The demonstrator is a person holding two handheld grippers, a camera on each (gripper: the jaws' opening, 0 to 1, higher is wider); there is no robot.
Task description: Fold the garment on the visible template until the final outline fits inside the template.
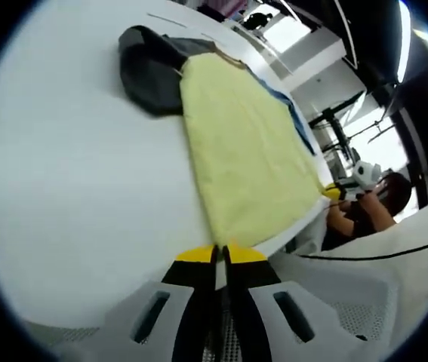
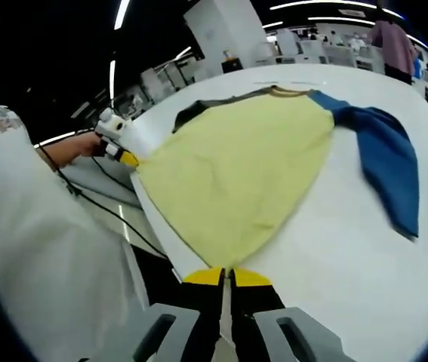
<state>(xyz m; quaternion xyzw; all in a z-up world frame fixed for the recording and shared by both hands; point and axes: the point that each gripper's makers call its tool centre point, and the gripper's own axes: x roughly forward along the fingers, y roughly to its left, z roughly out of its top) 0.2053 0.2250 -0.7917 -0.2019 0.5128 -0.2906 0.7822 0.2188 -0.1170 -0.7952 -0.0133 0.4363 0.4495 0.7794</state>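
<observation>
A pale yellow garment (image 1: pixel 244 151) (image 2: pixel 236 166) lies spread flat on the white table (image 1: pixel 70 188) (image 2: pixel 349 256). It has a dark grey sleeve (image 1: pixel 149 72) (image 2: pixel 187 113) on one side and a blue sleeve (image 2: pixel 387 158) (image 1: pixel 298 124) on the other. My left gripper (image 1: pixel 221 253) is shut on one hem corner at the table's near edge. My right gripper (image 2: pixel 227 275) is shut on the other hem corner. Each gripper also appears in the other's view: the right gripper (image 1: pixel 340 192) and the left gripper (image 2: pixel 125 157), both at the hem.
The table edge (image 2: pixel 149 219) runs just under the hem, with the person's white sleeve (image 2: pixel 40 249) and forearm (image 1: pixel 353 219) beside it. Shelves and equipment stand beyond the far side, where another person (image 2: pixel 395 41) stands. Bare tabletop lies to both sides of the garment.
</observation>
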